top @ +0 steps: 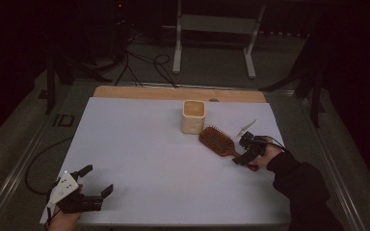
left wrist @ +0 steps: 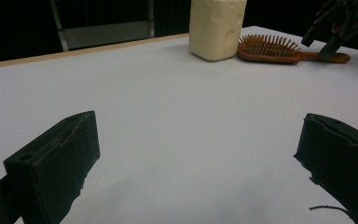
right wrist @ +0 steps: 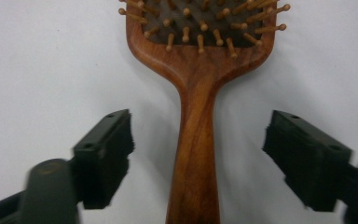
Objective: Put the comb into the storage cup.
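Observation:
A wooden hairbrush [top: 218, 140] lies bristles up on the white sheet [top: 149, 159], its handle [right wrist: 195, 154] pointing toward the person's right hand. My right gripper [top: 242, 158] hangs over that handle with a jaw on either side; both pads stand apart from the wood, so it is open. A cream square cup [top: 193, 116] stands upright just behind the brush head. My left gripper [top: 96, 179] rests near the sheet's front left corner, open, with bare sheet between its fingers [left wrist: 56, 163]. From the left gripper view the cup [left wrist: 216, 27], the brush [left wrist: 279, 50] and the right gripper [left wrist: 324, 38] show far off.
A small white object [top: 247, 128] lies on the sheet right of the brush head. A wooden strip [top: 173, 93] runs along the table's far edge. Beyond it are a white stand's legs [top: 177, 48] and cables [top: 144, 65] on the floor.

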A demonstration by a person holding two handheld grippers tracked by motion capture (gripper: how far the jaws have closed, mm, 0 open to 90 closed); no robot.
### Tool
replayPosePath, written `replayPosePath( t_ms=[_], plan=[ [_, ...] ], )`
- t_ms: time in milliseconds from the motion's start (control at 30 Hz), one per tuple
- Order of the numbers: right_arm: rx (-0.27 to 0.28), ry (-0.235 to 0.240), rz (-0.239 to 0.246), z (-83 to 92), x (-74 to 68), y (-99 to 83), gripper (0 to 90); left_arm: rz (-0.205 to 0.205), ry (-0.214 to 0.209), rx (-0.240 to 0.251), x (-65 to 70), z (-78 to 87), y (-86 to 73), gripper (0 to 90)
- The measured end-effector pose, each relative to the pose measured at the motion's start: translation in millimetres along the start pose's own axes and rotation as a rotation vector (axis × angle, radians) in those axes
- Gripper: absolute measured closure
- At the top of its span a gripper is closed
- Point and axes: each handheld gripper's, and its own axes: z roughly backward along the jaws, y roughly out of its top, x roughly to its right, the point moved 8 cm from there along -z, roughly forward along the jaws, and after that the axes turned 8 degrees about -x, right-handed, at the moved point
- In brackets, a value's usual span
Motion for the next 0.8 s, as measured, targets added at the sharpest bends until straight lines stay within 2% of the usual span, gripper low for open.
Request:
replayPosePath(
  t_ms=[100,133,167,233,400,500,800],
  plan=[
    [0.0,0.0,0.004,-0.3,0.2,0.7,24.6,0.003,-0.001,0.003,-0.1,-0.1,0.6,0.1],
    [-0.017,-0.011,0.016,-1.3,1.9,2.1,31.3,0.007,-0.001,0.004,-0.4,-0.4,0.6,0.0],
    [-0.017,-0.011,0.016,-1.3,1.9,2.1,31.3,0.005,-0.001,0.001,-0.3,-0.5,0.1,0.0],
    [-0.029,-0.023,0.012,-2.4,2.7,5.2,38.4,0.001,-0.002,0.002,0.2,-0.3,0.5,0.1],
    [-0.045,-0.028,0.015,-5.2,1.4,9.7,41.5,0.003,0.0,0.002,-0.4,0.3,-0.1,0.1],
    [-0.078,-0.036,-0.001,-8.3,1.0,12.2,45.9,0.004,-0.001,0.006,-0.7,0.6,0.3,0.1],
    [-0.126,-0.05,-0.029,-14.7,0.3,17.3,55.4,0.003,-0.001,0.006,-0.6,0.5,0.4,0.1]
  ],
)
